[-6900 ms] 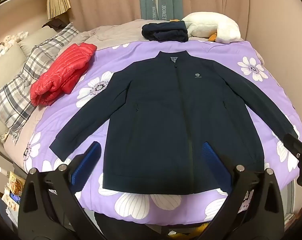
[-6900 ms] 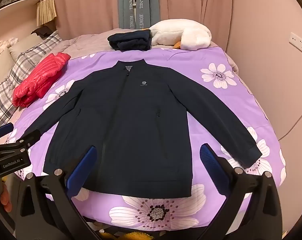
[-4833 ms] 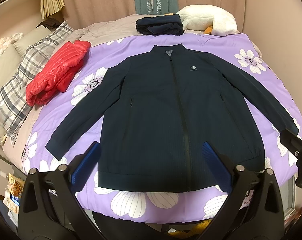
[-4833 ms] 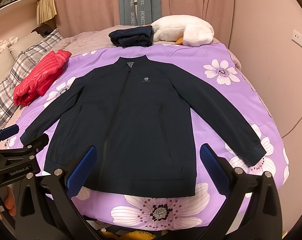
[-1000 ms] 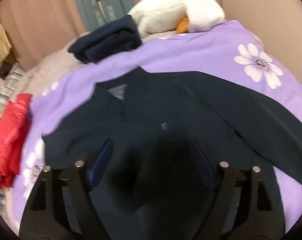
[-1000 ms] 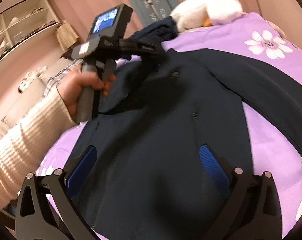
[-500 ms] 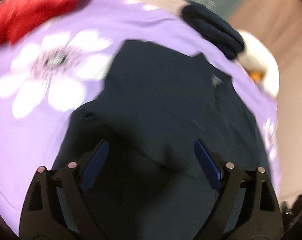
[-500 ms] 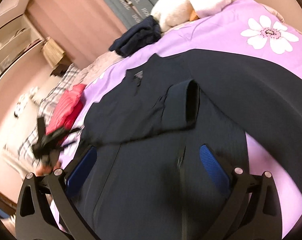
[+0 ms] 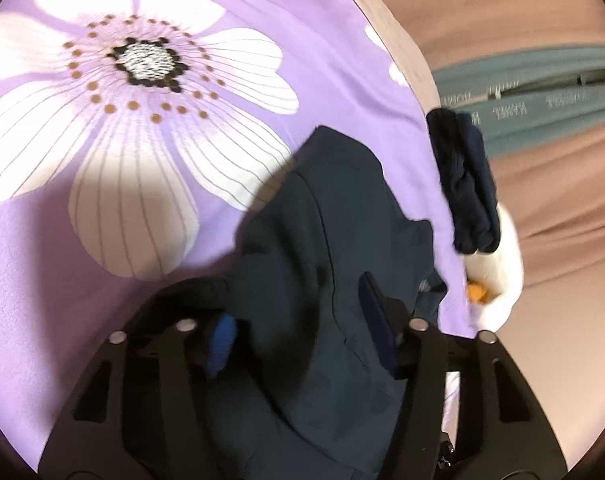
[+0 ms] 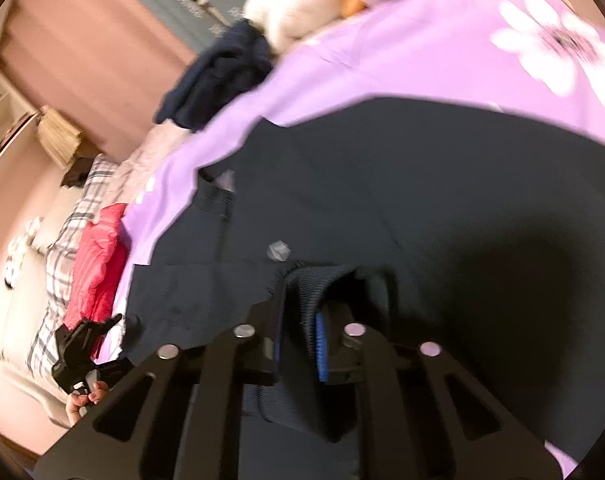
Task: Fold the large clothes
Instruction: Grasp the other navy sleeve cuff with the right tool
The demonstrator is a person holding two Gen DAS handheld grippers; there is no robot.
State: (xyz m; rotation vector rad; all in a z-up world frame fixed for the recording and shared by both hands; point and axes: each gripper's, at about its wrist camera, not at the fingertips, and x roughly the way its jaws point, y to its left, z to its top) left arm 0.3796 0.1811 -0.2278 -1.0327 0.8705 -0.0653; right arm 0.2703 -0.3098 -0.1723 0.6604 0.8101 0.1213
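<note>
A dark navy jacket (image 10: 402,184) lies on the purple flowered bedspread (image 10: 422,52). Its left sleeve is folded across the chest. In the right wrist view my right gripper (image 10: 298,328) is shut on the ribbed sleeve cuff (image 10: 306,284) lying on the jacket's front, near the small chest logo (image 10: 278,249). In the left wrist view my left gripper (image 9: 298,332) is open, its fingers either side of the folded shoulder of the jacket (image 9: 334,216). The left gripper also shows far left in the right wrist view (image 10: 82,344).
A folded navy garment (image 9: 466,184) and a white plush toy (image 9: 498,272) lie at the head of the bed. A red puffer jacket (image 10: 96,264) rests on a plaid pillow (image 10: 58,264). Curtains hang behind.
My right gripper has dropped onto the folded sleeve cuff and shut on it. My left gripper has swung down close to the jacket's left shoulder fold.
</note>
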